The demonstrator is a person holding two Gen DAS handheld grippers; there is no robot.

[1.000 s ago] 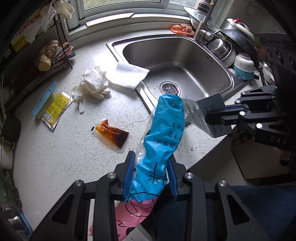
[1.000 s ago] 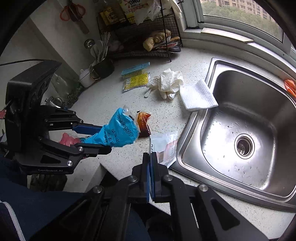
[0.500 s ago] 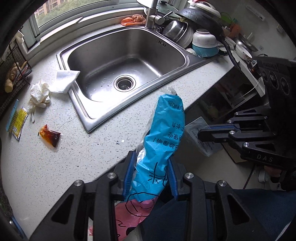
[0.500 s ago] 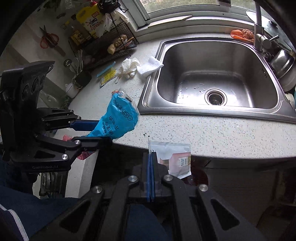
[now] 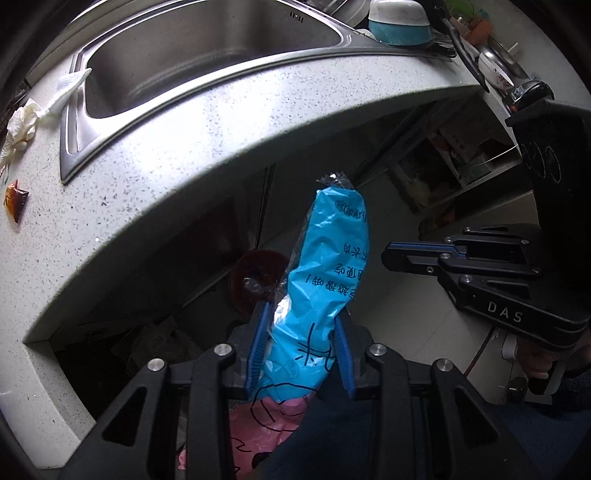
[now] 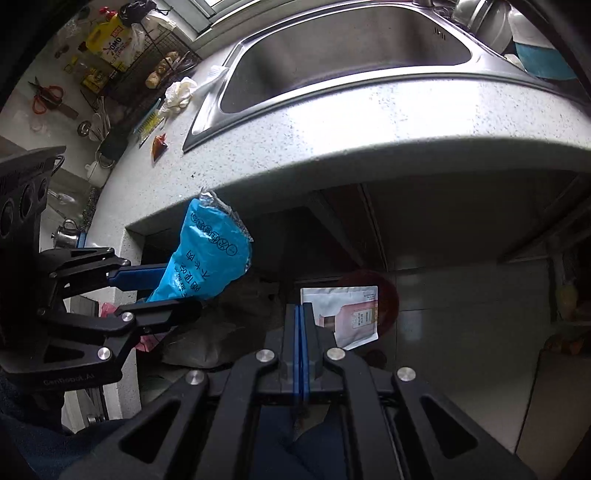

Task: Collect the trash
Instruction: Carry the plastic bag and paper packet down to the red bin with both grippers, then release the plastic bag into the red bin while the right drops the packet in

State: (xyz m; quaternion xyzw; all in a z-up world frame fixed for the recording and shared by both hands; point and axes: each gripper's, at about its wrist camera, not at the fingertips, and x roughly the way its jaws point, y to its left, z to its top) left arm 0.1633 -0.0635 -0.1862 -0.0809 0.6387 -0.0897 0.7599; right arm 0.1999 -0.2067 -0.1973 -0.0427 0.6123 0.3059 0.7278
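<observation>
My left gripper (image 5: 301, 314) is shut on a crumpled blue and pink snack wrapper (image 5: 332, 258), which sticks out past the fingers. In the right wrist view the same left gripper (image 6: 184, 286) and wrapper (image 6: 210, 254) hang just below the counter's front edge. My right gripper (image 6: 301, 308) is shut on the corner of a flat white and pink sachet (image 6: 351, 314). Seen from the left wrist, the right gripper (image 5: 386, 254) sits level to the right of the wrapper, with the sachet hidden. A round dark red bin (image 5: 255, 273) stands on the floor beneath both, partly behind the sachet (image 6: 388, 299).
The speckled white counter (image 5: 221, 147) curves overhead with a steel sink (image 5: 184, 48). On it lie a brown sauce packet (image 5: 14, 199), crumpled white gloves (image 5: 18, 125) and a white cloth (image 5: 70, 85). Dishes (image 5: 399, 22) crowd the far right. Dark clutter sits under the counter.
Both grippers have swung off the counter's front edge and sunk below it, each still holding its piece of trash. The red bin on the floor has come into view.
</observation>
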